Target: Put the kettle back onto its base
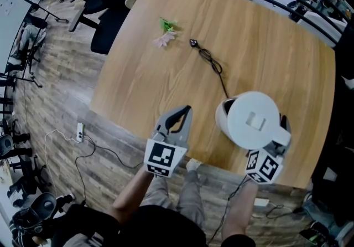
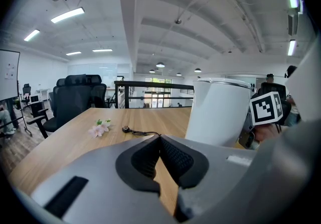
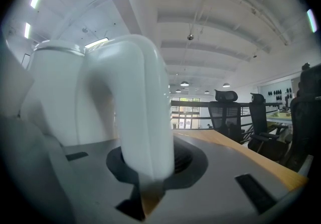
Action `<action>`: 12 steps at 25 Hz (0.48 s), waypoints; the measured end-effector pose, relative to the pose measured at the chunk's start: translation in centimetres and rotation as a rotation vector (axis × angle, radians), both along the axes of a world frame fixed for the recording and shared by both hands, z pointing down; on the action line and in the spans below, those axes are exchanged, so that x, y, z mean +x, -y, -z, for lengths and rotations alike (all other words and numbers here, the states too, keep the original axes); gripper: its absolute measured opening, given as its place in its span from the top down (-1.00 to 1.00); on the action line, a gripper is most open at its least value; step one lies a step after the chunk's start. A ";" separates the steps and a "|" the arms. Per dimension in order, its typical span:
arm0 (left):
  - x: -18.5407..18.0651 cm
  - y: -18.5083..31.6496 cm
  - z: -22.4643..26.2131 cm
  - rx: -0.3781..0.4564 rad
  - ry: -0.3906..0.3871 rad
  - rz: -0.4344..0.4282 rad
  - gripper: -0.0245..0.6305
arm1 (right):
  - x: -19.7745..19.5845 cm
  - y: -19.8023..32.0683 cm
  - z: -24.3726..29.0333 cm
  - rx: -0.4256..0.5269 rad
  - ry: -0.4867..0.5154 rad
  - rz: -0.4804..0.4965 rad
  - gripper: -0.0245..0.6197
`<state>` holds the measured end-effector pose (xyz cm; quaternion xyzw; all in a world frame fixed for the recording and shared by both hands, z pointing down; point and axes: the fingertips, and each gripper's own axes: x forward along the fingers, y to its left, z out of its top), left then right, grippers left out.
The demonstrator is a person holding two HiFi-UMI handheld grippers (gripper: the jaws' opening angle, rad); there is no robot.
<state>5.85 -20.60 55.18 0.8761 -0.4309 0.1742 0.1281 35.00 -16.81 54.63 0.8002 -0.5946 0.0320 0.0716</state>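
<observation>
While the left gripper [image 1: 187,109] hangs over the near edge of the wooden table [image 1: 265,46], its jaws are closed together with nothing between them. Their ribbed black pads [image 2: 173,155] meet at the tips. The only printing on it is the black-and-white square pattern on its marker cube [image 1: 161,158]. In the left gripper view, a whiteboard [image 2: 9,75] at the far left carries marks too small to read.

Farther out on the table, left of centre, lies a small pink flower [image 1: 165,34] with green leaves. Just to its right a black plug [image 1: 193,42] begins a black cord [image 1: 213,66], which curls towards the near right and runs in under the kettle [image 1: 253,118].

The kettle is white and round-lidded and sits near the table's front right edge, with no lettering visible on its body. Its underside is hidden, so whether it rests on its base cannot be told.

The right gripper [image 3: 148,165] is clamped on the kettle's white handle [image 3: 145,117], which fills the space between its pads. Its marker cube [image 1: 264,166] shows another black-and-white square code.
</observation>
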 end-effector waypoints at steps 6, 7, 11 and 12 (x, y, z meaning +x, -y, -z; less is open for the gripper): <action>0.2 -0.1 0.3 0.008 -0.004 -0.010 0.93 | 0.4 -0.3 0.1 -0.016 -0.011 -0.015 0.58; 0.2 -0.1 0.2 0.008 -0.004 -0.012 0.93 | 0.4 -0.3 0.0 -0.019 -0.011 -0.012 0.56; 0.4 -0.2 0.2 0.007 -0.008 -0.018 0.93 | 0.6 -0.4 0.1 -0.027 -0.005 -0.019 0.41; 0.5 -0.2 0.2 0.007 -0.009 -0.020 0.93 | 0.6 -0.5 0.1 -0.029 -0.005 -0.023 0.39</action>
